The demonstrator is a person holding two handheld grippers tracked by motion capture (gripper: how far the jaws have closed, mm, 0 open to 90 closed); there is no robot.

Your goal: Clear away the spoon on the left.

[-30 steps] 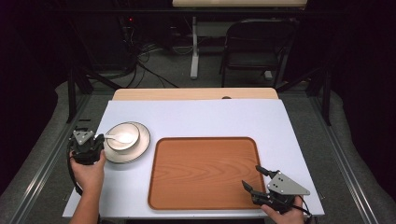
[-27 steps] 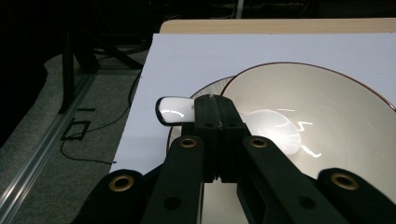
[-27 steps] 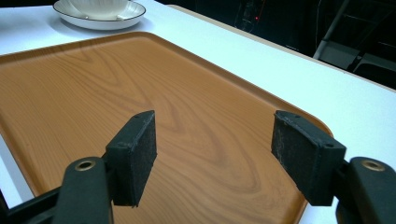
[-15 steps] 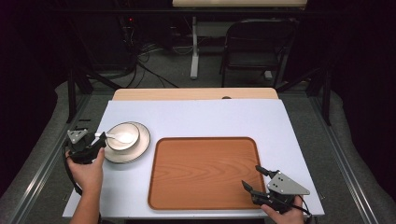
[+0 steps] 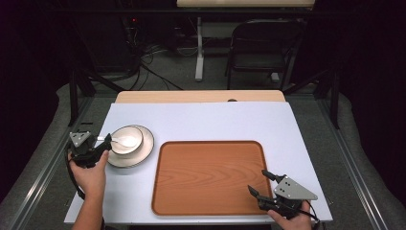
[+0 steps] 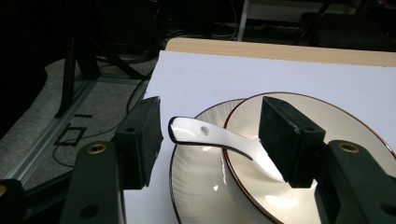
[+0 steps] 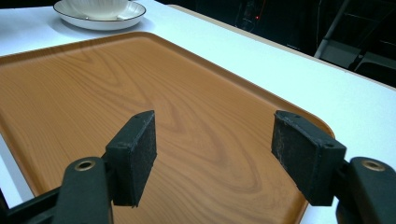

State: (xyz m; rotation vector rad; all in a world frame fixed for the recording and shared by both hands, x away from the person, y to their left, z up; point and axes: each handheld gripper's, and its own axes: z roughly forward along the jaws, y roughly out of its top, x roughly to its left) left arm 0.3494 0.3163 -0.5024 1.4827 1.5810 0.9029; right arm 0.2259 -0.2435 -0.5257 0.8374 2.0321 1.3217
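White spoon (image 6: 219, 140) lies loose in bowl (image 6: 327, 154) between left gripper (image 6: 210, 137) jaws, just opened wide; clipping the handle could flip it out. Right gripper (image 7: 212, 156) jaws apart, empty.

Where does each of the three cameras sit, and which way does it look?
High view: above the near edge, looking forward and down at the table; both forearms, left gripper, right gripper.
Left gripper view: on the left gripper, whose jaws have just been opening, pads off the spoon between them.
Right gripper view: on the right gripper, open, over the tray.
All share the bowl on its plate.
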